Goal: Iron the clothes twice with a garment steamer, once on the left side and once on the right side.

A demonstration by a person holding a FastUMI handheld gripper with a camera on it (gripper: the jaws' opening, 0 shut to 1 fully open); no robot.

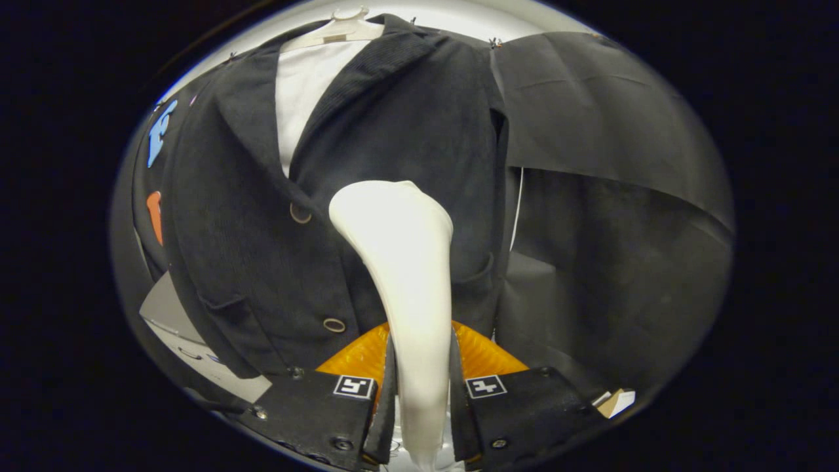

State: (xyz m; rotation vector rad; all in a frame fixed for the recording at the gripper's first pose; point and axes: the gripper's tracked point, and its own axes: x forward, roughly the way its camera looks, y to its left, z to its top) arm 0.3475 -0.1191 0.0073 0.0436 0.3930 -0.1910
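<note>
White, smooth plastic garment steamer (406, 262) rises straight up out of the gripper (419, 387), its narrow handle pinched from both sides by the two fingers, so the claw is closed on the handle and carrying the tool. Its long axis runs forward along the fingers, widening into a rounded head that curves slightly toward the left.

Just beyond that head hangs the dark corduroy jacket (262, 216) on a pale plastic hanger (341, 29), buttoned down the front with ring-shaped buttons (301, 212), a white shirt (303, 85) showing in the open collar. The steamer head sits over the jacket's middle, a little to the side of the button line, at about chest height; whether it touches the cloth cannot be told.

The coming stroke turns on this: the jacket lies dead ahead of the fingers and hangs vertically, so each pass should probably run along the garment's length, with the head shifted sideways from the button line onto one front panel and then the other.

Around the jacket the black cloth wall (603, 131) of the booth drapes in folds, and a grey box (167, 308) sits low beside the jacket's hem.
</note>
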